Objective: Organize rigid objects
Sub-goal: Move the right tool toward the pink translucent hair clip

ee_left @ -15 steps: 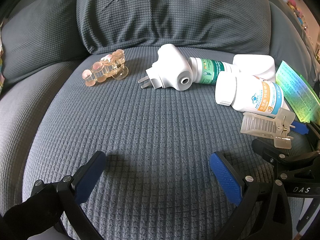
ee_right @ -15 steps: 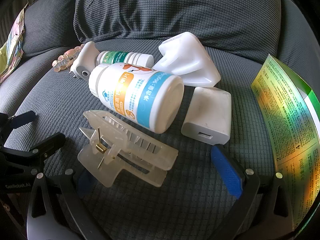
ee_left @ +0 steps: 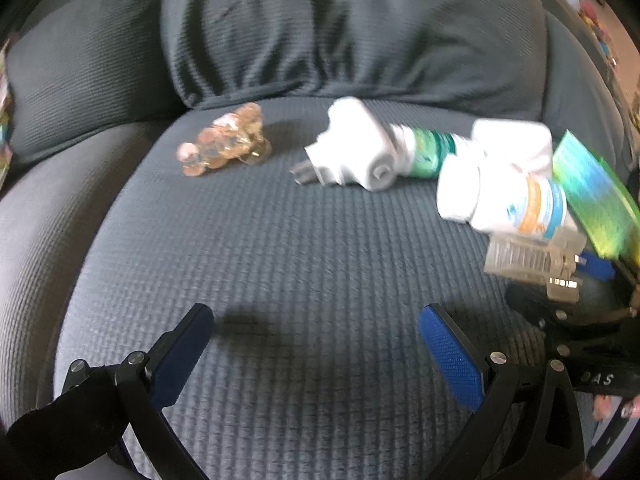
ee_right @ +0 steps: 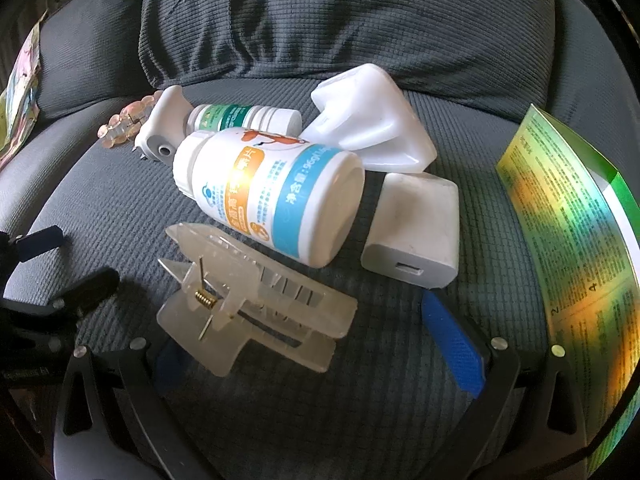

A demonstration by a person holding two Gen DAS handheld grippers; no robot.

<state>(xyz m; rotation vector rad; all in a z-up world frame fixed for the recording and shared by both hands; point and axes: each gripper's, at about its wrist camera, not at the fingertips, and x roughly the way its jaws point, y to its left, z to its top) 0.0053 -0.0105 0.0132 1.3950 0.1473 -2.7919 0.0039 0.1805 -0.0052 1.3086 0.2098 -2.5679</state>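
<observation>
Right gripper (ee_right: 320, 344) spread wide around the clear clip (ee_right: 256, 300) (not pinching); left gripper (ee_left: 320, 356) gapes over bare cushion (ee_left: 280, 240).

A: What's nearest the right gripper (ee_right: 320, 344)?
B: Clear plastic clip (ee_right: 256, 304), lying flat between its spread fingers, spring visible. Just beyond it, a big white bottle (ee_right: 272, 192) on its side, blue-orange label, cap pointing far-left.
A: Behind that?
B: Slim green-label bottle (ee_right: 244, 117), also on its side. White plug adapter (ee_right: 162, 132) at its left end, amber hair claw (ee_right: 124, 126) further left. White charger block (ee_right: 414, 228) lies ahead-right, white molded piece (ee_right: 372, 120) behind it.
</observation>
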